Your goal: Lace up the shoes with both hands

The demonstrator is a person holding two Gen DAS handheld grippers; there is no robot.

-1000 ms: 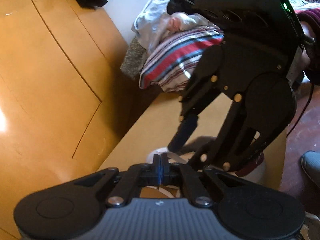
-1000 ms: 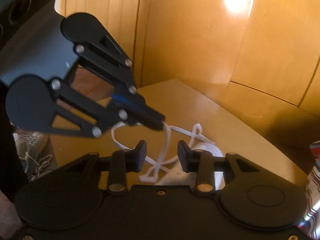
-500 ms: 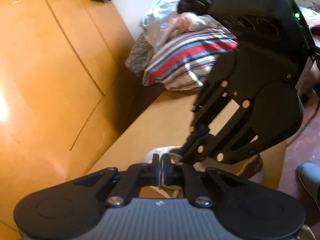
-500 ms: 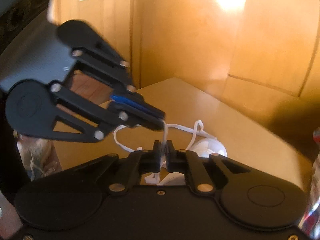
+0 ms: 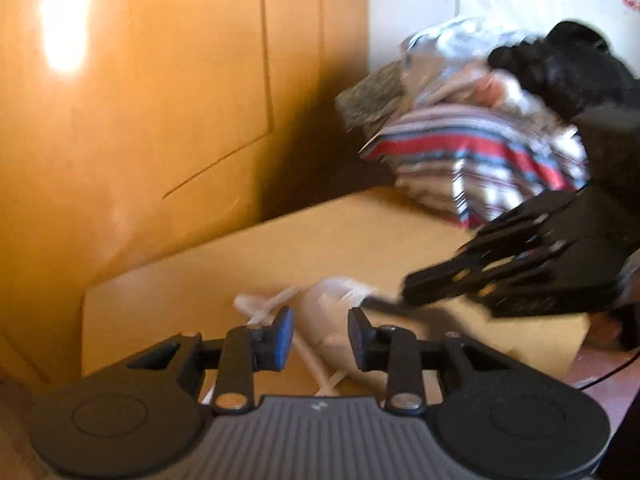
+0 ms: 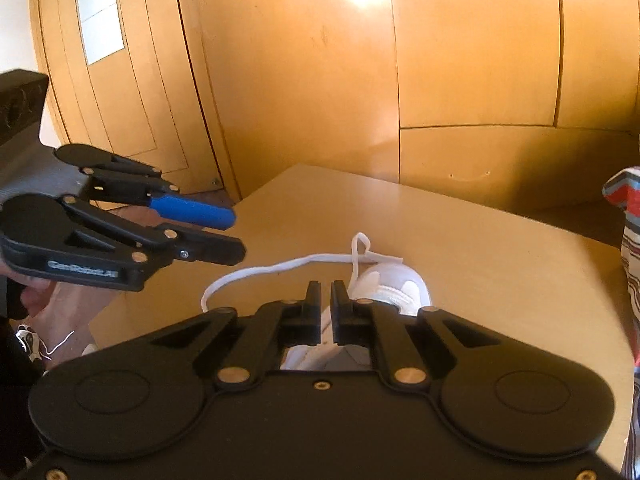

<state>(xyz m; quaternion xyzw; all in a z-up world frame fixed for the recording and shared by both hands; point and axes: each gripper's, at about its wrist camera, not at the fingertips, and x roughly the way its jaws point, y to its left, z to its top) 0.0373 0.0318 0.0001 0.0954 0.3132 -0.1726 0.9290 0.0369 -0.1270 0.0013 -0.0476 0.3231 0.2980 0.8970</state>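
On the smooth, honey-coloured wooden bench (image 6: 500,264), near its middle: a small white rounded-toe shoe (image 6: 396,284), matte, with stitched panels. Off its top, a flat white woven shoelace (image 6: 280,266), looped once above the toe and trailing in a soft curve across the bench toward the left.

Right at the shoe, the black hard-plastic right gripper (image 6: 326,292) with its flat, square-tipped fingers pressed almost together on the shoelace, only a thin slit between them. Blurred in the left wrist view.

Off to the left, above the bench edge, the black plastic left gripper (image 6: 238,234), one finger faced with a blue pad, held in a bare hand (image 6: 60,308). Fingers opening, clear of the shoelace, pinching nothing; through the gap in its own view, the shoe and crossed strands of shoelace on the bench beyond.

Behind, glossy orange-brown wooden cupboard panels (image 6: 480,60) with thin grooves and a glare patch. At the far bench end, a rumpled red, white and blue striped cloth (image 5: 480,160).
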